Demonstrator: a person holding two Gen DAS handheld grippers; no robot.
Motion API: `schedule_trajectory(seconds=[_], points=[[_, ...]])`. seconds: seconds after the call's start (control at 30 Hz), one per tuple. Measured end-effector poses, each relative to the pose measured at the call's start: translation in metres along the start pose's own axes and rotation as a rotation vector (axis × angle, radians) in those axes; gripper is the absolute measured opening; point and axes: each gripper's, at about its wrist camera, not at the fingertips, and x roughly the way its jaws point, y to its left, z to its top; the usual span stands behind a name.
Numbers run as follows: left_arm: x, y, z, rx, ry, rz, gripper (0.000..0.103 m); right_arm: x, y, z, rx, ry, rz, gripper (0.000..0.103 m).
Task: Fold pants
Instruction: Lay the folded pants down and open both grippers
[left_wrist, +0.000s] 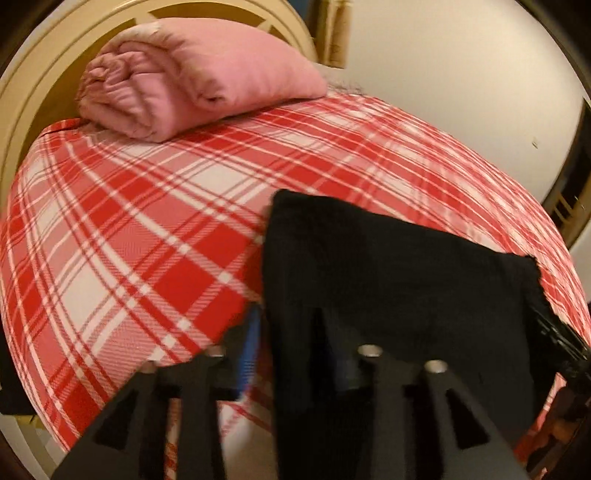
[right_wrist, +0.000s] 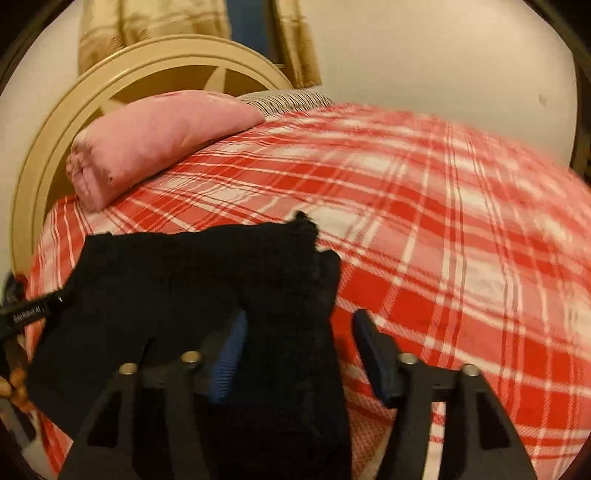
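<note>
The black pants (left_wrist: 388, 266) hang between my two grippers over the red plaid bed (left_wrist: 147, 221). In the left wrist view the cloth drapes over the right finger of my left gripper (left_wrist: 295, 343); its jaws stand apart, with the blue pad (left_wrist: 246, 350) of the left finger bare. In the right wrist view the pants (right_wrist: 192, 273) pass between the fingers of my right gripper (right_wrist: 299, 332), whose jaws also stand apart. The cloth lies against its left pad (right_wrist: 229, 362); the right finger (right_wrist: 373, 350) is free of it. The other gripper (right_wrist: 26, 314) shows at the left edge.
A folded pink blanket (left_wrist: 184, 77) lies at the head of the bed by the cream headboard (left_wrist: 33, 74); it also shows in the right wrist view (right_wrist: 155, 136). A wall (left_wrist: 443, 74) stands beyond the bed. Gold curtains (right_wrist: 295, 37) hang behind the headboard.
</note>
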Motion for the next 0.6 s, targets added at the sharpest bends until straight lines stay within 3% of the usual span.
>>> schedule_trajectory(seconds=[0.07, 0.13, 0.23, 0.3, 0.4, 0.5, 0.6], points=[[-0.006, 0.006, 0.003, 0.003, -0.009, 0.033, 0.061, -0.01, -0.012, 0.001, 0.075, -0.002, 0.046, 0.063], [-0.016, 0.013, 0.007, 0.004, -0.026, 0.066, 0.062, -0.028, -0.022, -0.003, 0.152, -0.043, 0.086, 0.063], [-0.036, 0.019, 0.003, 0.01, -0.053, 0.142, 0.063, -0.063, -0.018, -0.01, 0.231, -0.119, 0.051, 0.063], [-0.047, 0.014, -0.002, 0.047, -0.079, 0.184, 0.065, -0.081, -0.004, -0.016, 0.21, -0.149, 0.03, 0.063], [-0.059, -0.005, -0.014, 0.113, -0.114, 0.228, 0.068, -0.093, 0.032, -0.026, 0.081, -0.163, 0.013, 0.063], [-0.065, -0.024, -0.027, 0.142, -0.119, 0.199, 0.068, -0.095, 0.06, -0.042, -0.022, -0.146, -0.007, 0.063], [-0.064, -0.04, -0.04, 0.178, -0.105, 0.184, 0.068, -0.085, 0.065, -0.054, -0.038, -0.089, -0.001, 0.063]])
